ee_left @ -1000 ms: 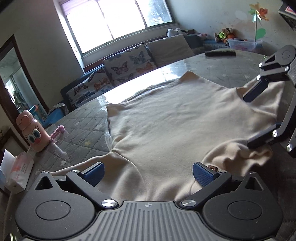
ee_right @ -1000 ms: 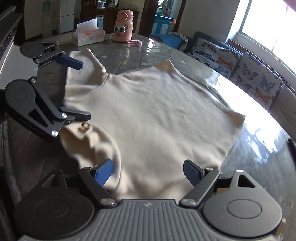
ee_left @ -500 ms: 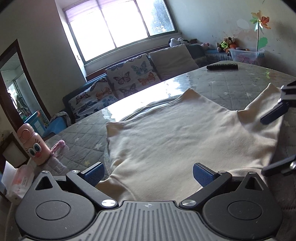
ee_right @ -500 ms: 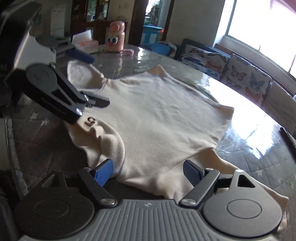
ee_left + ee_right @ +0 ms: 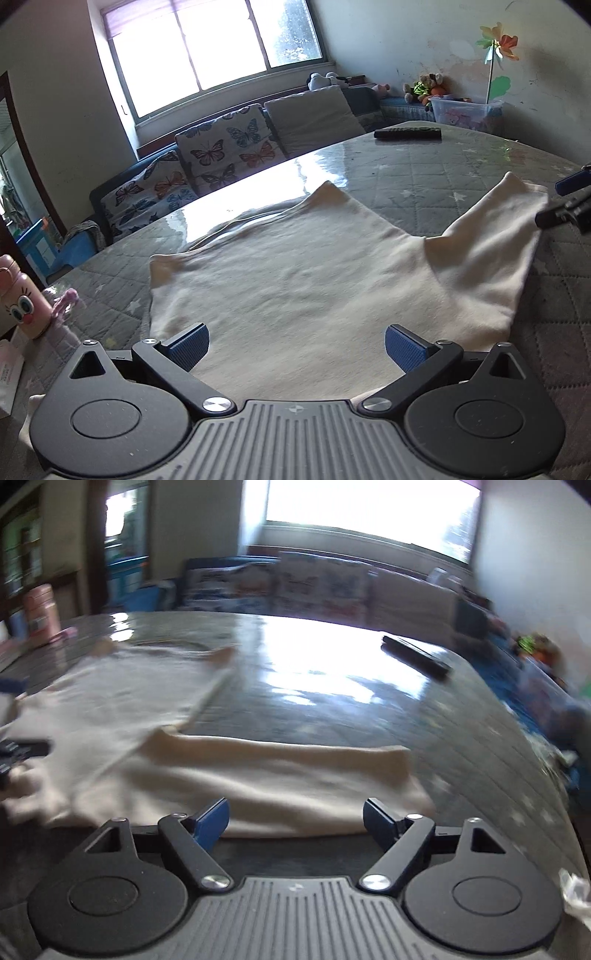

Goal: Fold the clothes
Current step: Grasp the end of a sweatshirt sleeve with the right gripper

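Observation:
A cream long-sleeved top [image 5: 295,280] lies spread flat on the quilted table, hem toward the window. My left gripper [image 5: 297,345] is open and empty just above its near edge. The right gripper's fingertips [image 5: 569,199] show at the far right, beside the end of one sleeve [image 5: 495,240]. In the blurred right wrist view my right gripper [image 5: 295,818] is open and empty over that same sleeve [image 5: 280,775], which lies straight across in front of it. The left gripper [image 5: 18,749] shows at the left edge.
A black remote [image 5: 408,133] lies at the far side of the table [image 5: 424,173]; it also shows in the right wrist view [image 5: 415,657]. A pink cartoon bottle [image 5: 20,295] and a tissue pack [image 5: 9,376] stand at the left. A sofa with butterfly cushions [image 5: 221,155] sits beyond.
Both grippers have pulled back from the top. The right gripper has swung away to the sleeve end, its view now blurred. The sleeve lies stretched out flat.

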Available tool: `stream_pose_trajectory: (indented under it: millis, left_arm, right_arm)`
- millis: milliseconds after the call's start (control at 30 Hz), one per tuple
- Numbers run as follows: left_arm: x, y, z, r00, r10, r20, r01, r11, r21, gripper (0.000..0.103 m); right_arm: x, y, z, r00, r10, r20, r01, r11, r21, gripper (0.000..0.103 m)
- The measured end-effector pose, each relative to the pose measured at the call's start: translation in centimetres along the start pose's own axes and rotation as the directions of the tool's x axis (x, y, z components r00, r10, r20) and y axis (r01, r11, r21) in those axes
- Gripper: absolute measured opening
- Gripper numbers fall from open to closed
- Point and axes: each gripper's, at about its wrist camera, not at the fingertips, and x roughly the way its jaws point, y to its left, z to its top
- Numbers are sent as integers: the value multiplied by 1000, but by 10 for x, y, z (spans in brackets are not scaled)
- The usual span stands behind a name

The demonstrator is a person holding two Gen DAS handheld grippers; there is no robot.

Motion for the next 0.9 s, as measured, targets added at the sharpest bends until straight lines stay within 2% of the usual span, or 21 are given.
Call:
stream_pose_trajectory:
  millis: [167, 267, 400, 467, 533, 700, 900]
  left_arm:
    - [5, -8, 5, 1000, -14, -11, 14, 1000, 6, 103]
    - [9, -13, 6, 1000, -17, -22, 17, 1000, 14, 103]
    - [12, -17, 7, 999, -22, -30, 22, 1000, 20, 103]
    - [13, -19, 9, 999, -25, -31, 25, 999, 24, 103]
    - [14, -21, 10, 999, -25, -31, 26, 999, 29, 103]
    - [18, -26, 11, 999, -25, -40, 27, 999, 36, 103]
    - [20, -31, 9, 998, -40, -46, 42, 998, 47, 103]
  right_arm:
    - [18, -43, -3, 995, -101, -22, 103, 982, 158, 72]
    - [28, -58, -6, 991, -131, -33, 135, 968, 213, 66]
    - [38, -67, -8, 990, -136, -41, 142, 956, 257, 55]
    - [40, -66, -9, 990, -135, -37, 140, 952, 273, 53]
    - [39, -64, -8, 989, -145, -29, 148, 951, 272, 45]
    - [37, -64, -6, 990, -143, -17, 142, 949, 282, 10]
    - [28, -71, 0, 987, -161, 18, 149, 947, 286, 5]
